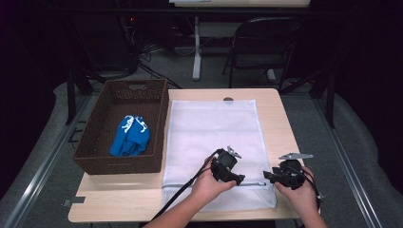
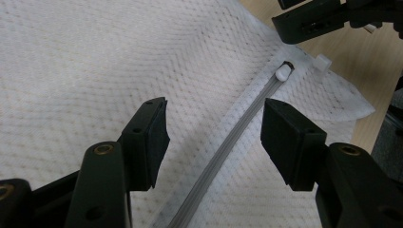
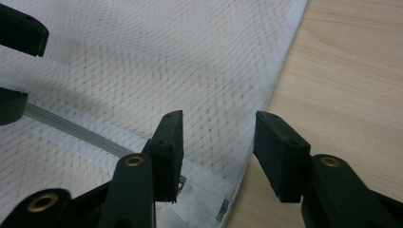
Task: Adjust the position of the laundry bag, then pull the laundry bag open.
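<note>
A light wooden table holds a white mesh laundry bag lying flat at its centre, and a dark wicker basket just beside the bag's left edge, with a blue garment inside. Both grippers hover low over the bag's near end. The left gripper has its jaws apart, straddling the grey zipper, whose white pull lies just beyond the jaws. The right gripper is also spread open and holds nothing; it is over the bag's right edge, one jaw above mesh, the other above bare wood.
</note>
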The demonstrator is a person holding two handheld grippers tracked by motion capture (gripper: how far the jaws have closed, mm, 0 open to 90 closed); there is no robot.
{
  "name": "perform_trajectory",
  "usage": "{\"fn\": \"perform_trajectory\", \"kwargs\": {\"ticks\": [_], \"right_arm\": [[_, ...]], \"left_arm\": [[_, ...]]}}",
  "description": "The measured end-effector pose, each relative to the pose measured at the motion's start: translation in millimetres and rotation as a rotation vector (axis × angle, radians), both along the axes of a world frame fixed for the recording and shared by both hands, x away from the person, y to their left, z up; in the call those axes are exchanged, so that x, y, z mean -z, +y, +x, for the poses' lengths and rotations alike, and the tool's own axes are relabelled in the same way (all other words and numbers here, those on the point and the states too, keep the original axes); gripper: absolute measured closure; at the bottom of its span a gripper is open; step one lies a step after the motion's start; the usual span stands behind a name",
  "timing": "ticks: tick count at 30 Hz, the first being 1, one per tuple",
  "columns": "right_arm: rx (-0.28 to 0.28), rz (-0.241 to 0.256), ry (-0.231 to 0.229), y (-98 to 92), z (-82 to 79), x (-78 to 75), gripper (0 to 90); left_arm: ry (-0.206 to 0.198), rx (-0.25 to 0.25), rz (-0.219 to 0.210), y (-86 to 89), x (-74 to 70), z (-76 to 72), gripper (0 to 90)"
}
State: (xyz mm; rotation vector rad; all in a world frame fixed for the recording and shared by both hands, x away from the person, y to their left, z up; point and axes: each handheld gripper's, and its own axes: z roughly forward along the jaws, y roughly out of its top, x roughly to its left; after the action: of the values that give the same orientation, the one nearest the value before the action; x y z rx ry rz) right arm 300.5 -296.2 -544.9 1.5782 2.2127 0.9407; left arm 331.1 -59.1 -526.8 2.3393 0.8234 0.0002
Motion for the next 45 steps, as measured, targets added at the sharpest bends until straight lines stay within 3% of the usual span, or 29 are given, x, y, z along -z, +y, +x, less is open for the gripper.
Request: {"fn": "perform_trajectory", "kwargs": {"ticks": [14, 29, 45], "right_arm": [[0.017, 0.007, 0.033, -4.7, 2.2, 9.5, 56.7], [0.017, 0.014, 0.048, -5.3, 4.9, 13.8, 58.1], [0.042, 0.052, 0.089, -5.3, 7.2, 19.4, 57.5]], "left_arm": [[0.003, 0.052, -0.012, -31.1, 11.4, -3.3, 47.1], [0.010, 0.074, -0.019, -45.6, 18.2, -6.0, 52.0], [-0.001, 0.094, 0.035, -56.0, 34.2, -9.8, 55.1]]}}
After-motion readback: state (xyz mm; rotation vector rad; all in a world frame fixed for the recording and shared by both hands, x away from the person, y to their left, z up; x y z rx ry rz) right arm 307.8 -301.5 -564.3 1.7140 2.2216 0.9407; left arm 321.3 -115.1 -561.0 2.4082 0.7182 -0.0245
